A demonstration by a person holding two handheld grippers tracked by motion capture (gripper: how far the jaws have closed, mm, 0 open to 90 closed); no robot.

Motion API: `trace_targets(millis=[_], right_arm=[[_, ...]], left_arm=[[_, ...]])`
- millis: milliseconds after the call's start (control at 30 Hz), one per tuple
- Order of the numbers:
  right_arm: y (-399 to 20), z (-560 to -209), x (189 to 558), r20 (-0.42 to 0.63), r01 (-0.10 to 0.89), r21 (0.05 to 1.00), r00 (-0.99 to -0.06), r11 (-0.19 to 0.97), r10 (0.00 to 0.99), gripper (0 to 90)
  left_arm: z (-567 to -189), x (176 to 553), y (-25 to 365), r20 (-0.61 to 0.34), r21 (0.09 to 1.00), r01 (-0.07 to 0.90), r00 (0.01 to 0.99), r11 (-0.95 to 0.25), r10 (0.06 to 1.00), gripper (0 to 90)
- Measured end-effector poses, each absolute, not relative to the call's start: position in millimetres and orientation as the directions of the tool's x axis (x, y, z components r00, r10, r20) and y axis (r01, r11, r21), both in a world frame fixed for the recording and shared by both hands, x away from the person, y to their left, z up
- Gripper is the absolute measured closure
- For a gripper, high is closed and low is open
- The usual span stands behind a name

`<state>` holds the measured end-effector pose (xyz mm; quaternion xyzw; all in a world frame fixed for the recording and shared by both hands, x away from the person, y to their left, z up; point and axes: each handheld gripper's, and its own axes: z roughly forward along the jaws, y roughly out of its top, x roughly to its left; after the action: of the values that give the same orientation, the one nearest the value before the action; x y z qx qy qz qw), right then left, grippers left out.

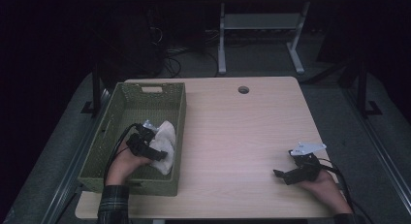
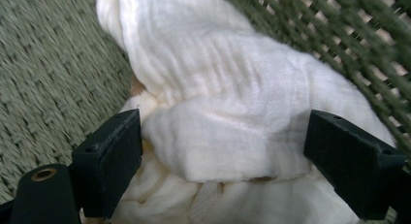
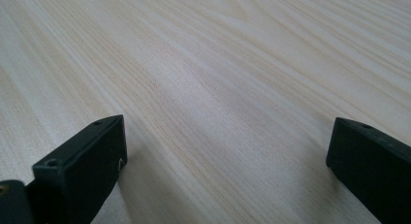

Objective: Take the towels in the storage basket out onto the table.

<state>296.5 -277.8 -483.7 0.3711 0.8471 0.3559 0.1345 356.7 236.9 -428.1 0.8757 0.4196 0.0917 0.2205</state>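
Note:
A crumpled white cloth (image 1: pixel 166 136) lies inside the green woven basket (image 1: pixel 151 84), against its right wall. My left gripper (image 1: pixel 158 154) reaches down into the basket from the near side. In the left gripper view the left gripper (image 2: pixel 225 151) is open, its two black jaws standing wide on either side of a fold of the cloth (image 2: pixel 218 103), close to it. My right gripper (image 1: pixel 281 175) rests low over the table at the near right. It is open, and the right gripper (image 3: pixel 228 156) has only bare wood between its jaws.
The light wooden table (image 1: pixel 232 127) has a round cable hole (image 1: pixel 243 89) near its far edge. The basket takes up the table's left side. Beyond the table stand a dark floor and the white legs of another desk (image 1: pixel 222 40).

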Motion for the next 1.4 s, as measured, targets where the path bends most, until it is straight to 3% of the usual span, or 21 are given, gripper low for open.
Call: trace_targets(millis=[467, 567, 633, 767, 900, 1167, 1400], right_arm=[[-277.2, -483.8, 295.8, 0.038, 0.528, 0.703, -0.697, 0.476, 0.716, 0.5], [-277.1, -483.7, 295.9, 0.038, 0.529, 0.703, -0.697, 0.476, 0.716, 0.6], [-276.7, -483.7, 296.2, 0.039, 0.529, 0.703, -0.696, 0.475, 0.717, 0.6], [-276.7, -483.7, 296.2, 0.039, 0.529, 0.703, -0.695, 0.475, 0.717, 0.6], [-276.7, -483.7, 296.2, 0.039, 0.529, 0.703, -0.695, 0.475, 0.718, 0.6], [-276.8, -483.6, 296.5, 0.038, 0.528, 0.702, -0.698, 0.478, 0.715, 0.6], [-276.8, -483.5, 296.5, 0.038, 0.528, 0.702, -0.698, 0.478, 0.715, 0.6]], left_arm=[[-437.1, 357.5, 231.6, 0.021, 0.357, 0.702, 0.653, -0.616, 0.757, 16.3], [-432.4, 356.4, 230.7, 0.043, 0.342, 0.705, 0.649, -0.622, 0.759, 33.3], [-429.5, 355.0, 231.2, 0.053, 0.339, 0.709, 0.642, -0.619, 0.765, 49.5], [-425.2, 354.6, 234.5, 0.005, 0.331, 0.736, 0.624, -0.590, 0.782, 67.1], [-415.5, 352.9, 240.4, -0.029, 0.411, 0.739, 0.596, -0.534, 0.803, 73.9], [-398.8, 349.4, 256.7, -0.125, 0.577, 0.706, 0.574, -0.411, 0.809, 74.2], [-387.7, 345.1, 262.6, -0.140, 0.670, 0.654, 0.577, -0.352, 0.805, 75.0]])
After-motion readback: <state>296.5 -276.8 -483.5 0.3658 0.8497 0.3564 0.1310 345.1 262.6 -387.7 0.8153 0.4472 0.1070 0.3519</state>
